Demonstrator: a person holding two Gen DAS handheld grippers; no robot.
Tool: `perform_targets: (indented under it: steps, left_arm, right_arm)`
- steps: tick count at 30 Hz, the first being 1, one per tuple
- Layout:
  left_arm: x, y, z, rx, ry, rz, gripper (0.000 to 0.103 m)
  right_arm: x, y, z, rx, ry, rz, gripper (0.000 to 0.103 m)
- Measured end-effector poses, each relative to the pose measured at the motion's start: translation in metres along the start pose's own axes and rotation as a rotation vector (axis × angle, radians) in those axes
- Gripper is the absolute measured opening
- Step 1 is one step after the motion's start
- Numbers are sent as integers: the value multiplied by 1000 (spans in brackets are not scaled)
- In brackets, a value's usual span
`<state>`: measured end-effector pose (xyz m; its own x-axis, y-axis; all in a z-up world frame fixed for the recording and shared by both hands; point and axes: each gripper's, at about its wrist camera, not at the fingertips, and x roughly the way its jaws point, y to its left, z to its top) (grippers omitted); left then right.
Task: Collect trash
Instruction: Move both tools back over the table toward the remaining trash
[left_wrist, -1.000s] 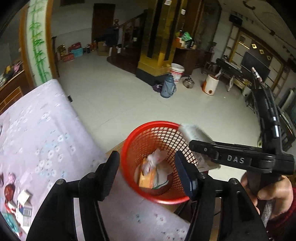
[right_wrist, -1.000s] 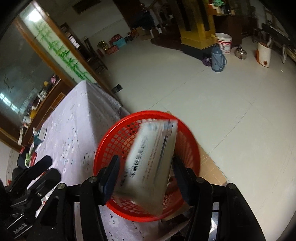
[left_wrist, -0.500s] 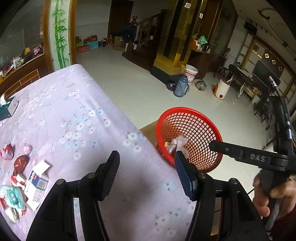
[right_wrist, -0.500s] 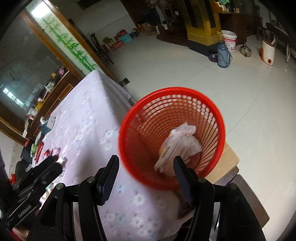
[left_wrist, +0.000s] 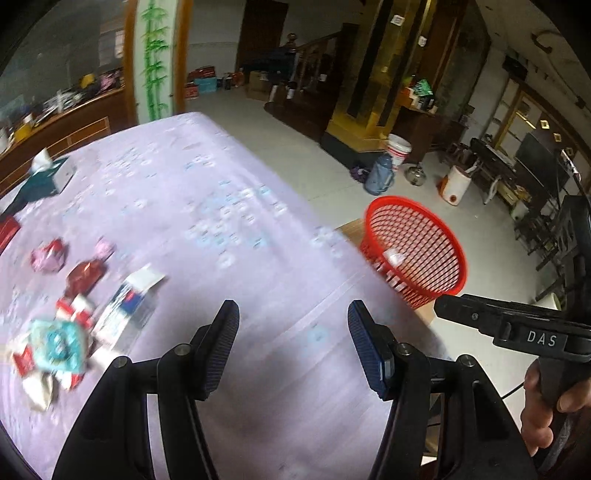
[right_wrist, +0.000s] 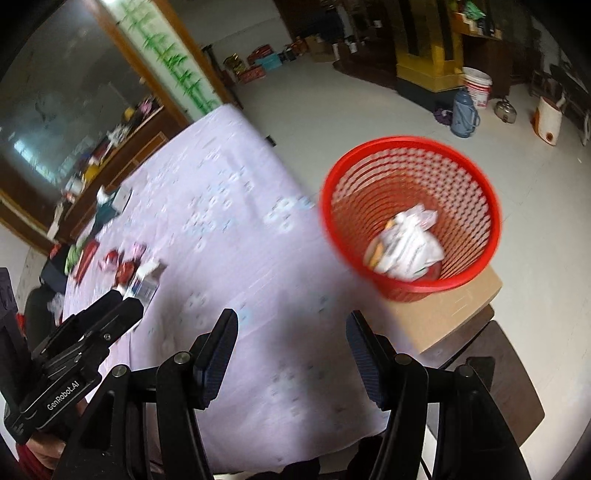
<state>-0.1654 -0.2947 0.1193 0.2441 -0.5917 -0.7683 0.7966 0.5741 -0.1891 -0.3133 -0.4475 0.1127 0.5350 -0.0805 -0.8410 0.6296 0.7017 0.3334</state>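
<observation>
A red mesh basket (left_wrist: 417, 240) (right_wrist: 369, 184) stands off the table's right edge and holds a white bag and other trash (right_wrist: 406, 247). On the lilac flowered tablecloth (left_wrist: 207, 206) lies a blurred pile of trash at the left: a white-and-blue box (left_wrist: 129, 306), a teal packet (left_wrist: 55, 343) and red wrappers (left_wrist: 85, 273). The pile (right_wrist: 136, 273) also shows in the right wrist view. My left gripper (left_wrist: 293, 332) hangs open and empty over the cloth, right of the pile. My right gripper (right_wrist: 291, 332) is open and empty over the cloth's near edge, left of the basket.
The basket rests on a brown box (right_wrist: 454, 306) beside the table. A dark tissue box (left_wrist: 48, 177) sits at the table's far left. A hand (left_wrist: 543, 398) holds the right gripper's handle. On the tiled floor stand a blue flask (left_wrist: 380, 179) and a white bucket (left_wrist: 397, 151).
The box held in the right gripper one second ago now lies in the basket, and that gripper is empty. Both grippers have swung left from over the basket toward the table.
</observation>
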Motion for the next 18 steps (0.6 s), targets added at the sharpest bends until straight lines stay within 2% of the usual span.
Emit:
perform_targets:
  steps: [7,12,18]
  left_arm:
    - [-24,53,-33,-92,17,65,60]
    - [-43,95,-54,-188,16,119,60]
    - [-70,146,-71,-302,-10,197,60]
  right_arm:
    - [25,56,-22,-106,74,37,65]
    - [35,97,-30,-184,93,71,65]
    - [47,124,-39,-234,123,97,65]
